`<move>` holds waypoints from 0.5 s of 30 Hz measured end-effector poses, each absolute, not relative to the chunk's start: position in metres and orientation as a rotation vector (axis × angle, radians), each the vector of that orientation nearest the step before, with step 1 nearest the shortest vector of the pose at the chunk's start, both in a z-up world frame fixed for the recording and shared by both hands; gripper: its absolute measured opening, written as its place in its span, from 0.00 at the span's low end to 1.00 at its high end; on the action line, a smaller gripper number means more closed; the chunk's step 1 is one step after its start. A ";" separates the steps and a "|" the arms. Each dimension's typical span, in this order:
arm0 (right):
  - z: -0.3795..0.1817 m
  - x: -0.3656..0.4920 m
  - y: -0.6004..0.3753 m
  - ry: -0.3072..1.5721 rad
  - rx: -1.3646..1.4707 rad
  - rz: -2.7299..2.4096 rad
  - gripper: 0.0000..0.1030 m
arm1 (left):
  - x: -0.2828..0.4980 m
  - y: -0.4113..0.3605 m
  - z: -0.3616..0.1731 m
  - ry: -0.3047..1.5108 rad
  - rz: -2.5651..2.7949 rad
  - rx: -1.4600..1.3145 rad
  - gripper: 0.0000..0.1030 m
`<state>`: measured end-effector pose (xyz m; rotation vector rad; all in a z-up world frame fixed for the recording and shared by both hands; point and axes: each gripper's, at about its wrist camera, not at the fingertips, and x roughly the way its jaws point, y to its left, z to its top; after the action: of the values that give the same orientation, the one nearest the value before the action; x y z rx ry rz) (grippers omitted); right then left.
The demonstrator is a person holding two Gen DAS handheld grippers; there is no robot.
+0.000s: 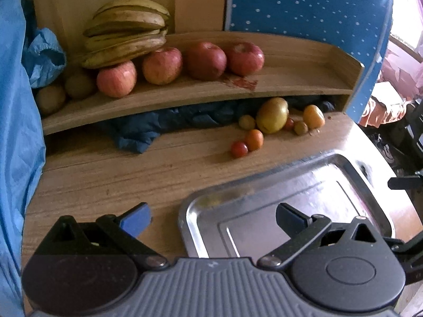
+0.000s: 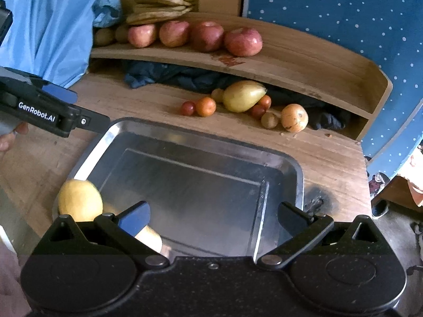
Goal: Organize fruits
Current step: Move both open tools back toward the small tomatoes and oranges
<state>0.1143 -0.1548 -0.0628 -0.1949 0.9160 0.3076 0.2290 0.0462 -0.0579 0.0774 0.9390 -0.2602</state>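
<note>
A steel tray (image 2: 296, 174) lies on the wooden table; it also shows in the left wrist view (image 1: 195, 206). A yellow mango (image 2: 79, 200) lies in the tray's near left corner, with another yellow fruit (image 2: 150, 237) beside it. A yellow-green mango (image 2: 243, 96) (image 1: 272, 115), an orange fruit (image 2: 294, 117) and several small tomatoes (image 2: 205, 105) lie on the table beyond the tray. Several apples (image 1: 161, 64) and bananas (image 1: 127, 31) sit on the shelf. My left gripper (image 1: 214, 219) is open and empty at the tray's left edge. My right gripper (image 2: 214, 216) is open and empty over the tray.
A dark blue cloth (image 1: 148, 129) is stuffed under the shelf (image 1: 290, 84). Light blue fabric (image 1: 15, 132) hangs at the left. A dotted blue panel (image 2: 343, 26) stands behind the shelf. The table's right edge (image 2: 366, 185) drops off beside the tray.
</note>
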 end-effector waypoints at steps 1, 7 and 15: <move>-0.063 0.118 -0.154 0.915 -0.196 0.299 0.99 | 0.233 0.047 -0.058 0.940 -0.261 0.074 1.00; -0.065 0.135 -0.150 0.906 -0.195 0.260 0.99 | 0.253 0.045 -0.064 0.946 -0.279 0.087 1.00; -0.066 0.153 -0.152 0.899 -0.210 0.248 0.99 | 0.273 0.036 -0.071 0.961 -0.280 0.098 1.00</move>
<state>0.1525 -0.1515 -0.0655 -0.2096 0.8988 0.2478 0.2734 0.0359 -0.0709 0.0984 0.9612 -0.2797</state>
